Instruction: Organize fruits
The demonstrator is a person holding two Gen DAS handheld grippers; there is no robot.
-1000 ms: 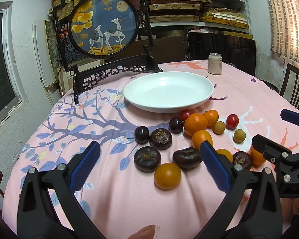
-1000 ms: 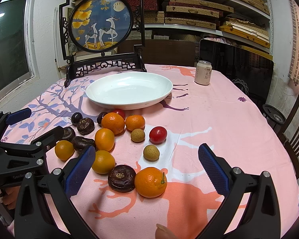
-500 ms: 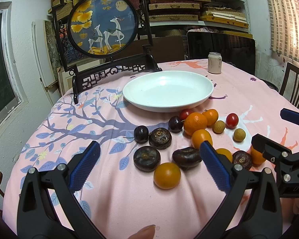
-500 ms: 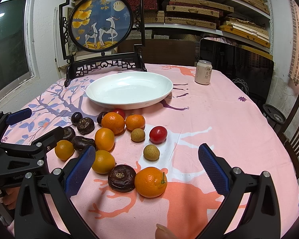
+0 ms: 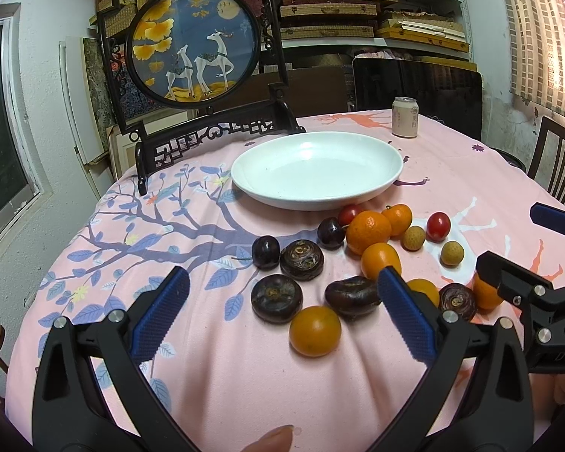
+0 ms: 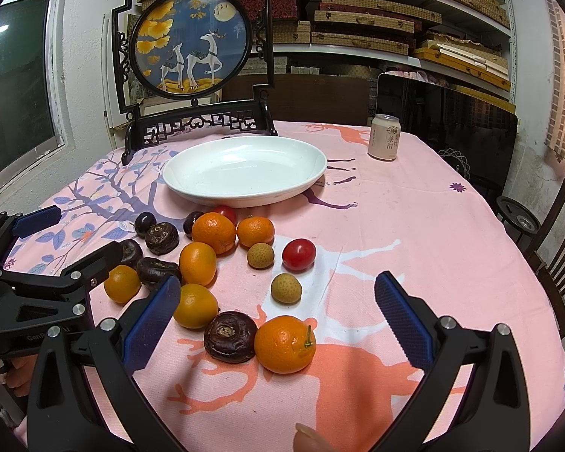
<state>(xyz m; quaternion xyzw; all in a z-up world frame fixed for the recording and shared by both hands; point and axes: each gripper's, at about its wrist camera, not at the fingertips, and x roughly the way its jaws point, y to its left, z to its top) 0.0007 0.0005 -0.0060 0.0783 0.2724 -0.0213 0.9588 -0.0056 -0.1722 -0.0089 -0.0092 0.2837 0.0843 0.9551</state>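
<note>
I hold my left gripper and right gripper low over the desk, both with fingers spread wide and nothing between them, lined up for a first pick. The fruits lie loose in front of the bare white plate, probably their destination. Water chestnuts crowd the oranges, touching, so clean grasps look awkward. The drink can stands well clear.
</note>
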